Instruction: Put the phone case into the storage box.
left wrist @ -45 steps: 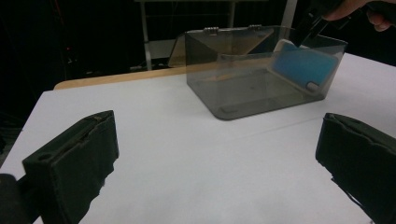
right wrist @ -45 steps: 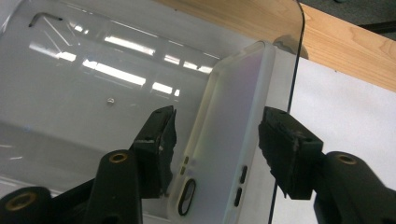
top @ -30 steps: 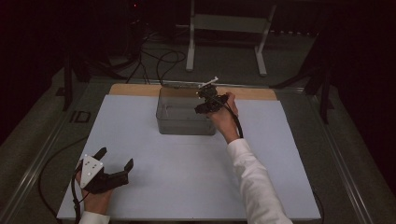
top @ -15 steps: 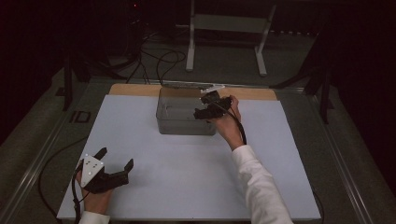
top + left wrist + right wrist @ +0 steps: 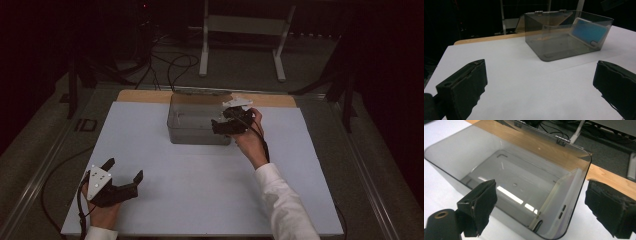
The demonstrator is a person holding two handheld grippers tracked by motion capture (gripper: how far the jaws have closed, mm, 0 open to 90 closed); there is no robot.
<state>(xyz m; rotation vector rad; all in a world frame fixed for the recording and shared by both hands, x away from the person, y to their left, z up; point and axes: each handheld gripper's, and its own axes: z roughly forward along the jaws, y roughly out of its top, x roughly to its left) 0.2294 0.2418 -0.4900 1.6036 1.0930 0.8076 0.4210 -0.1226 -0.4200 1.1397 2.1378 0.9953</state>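
1. A smoky, see-through plastic box (image 5: pixel 199 125) stands toward the far middle of the white table (image 5: pixel 200 200), its hinged lid open and leaning back at the far side.
2. Inside the box a phone case (image 5: pixel 587 32) stands on its edge against the right-hand wall; through the plastic in the left hand-held gripper view it looks blue, and in the right hand-held gripper view (image 5: pixel 560 202) it appears pale, with side button slots and a port cut-out toward its near end.
3. The rest of the box floor shows bare, with light glinting off it.
4. The right hand-held gripper (image 5: pixel 227 122) is held over the right near part of the box, just above its rim, with the grey three-cornered plate on top; its jaws stand wide apart and grip nothing, one on each side of the case's edge in its own view.
5. The left hand-held gripper (image 5: pixel 122 175) is at the near left of the table, well apart from the box, jaws spread wide and empty, pointing toward the box.
6. A strip of bare wood (image 5: pixel 145 96) edges the table's far side, and beyond it cables (image 5: pixel 175 62) lie on the dark floor by a white metal stand (image 5: pixel 240 30).
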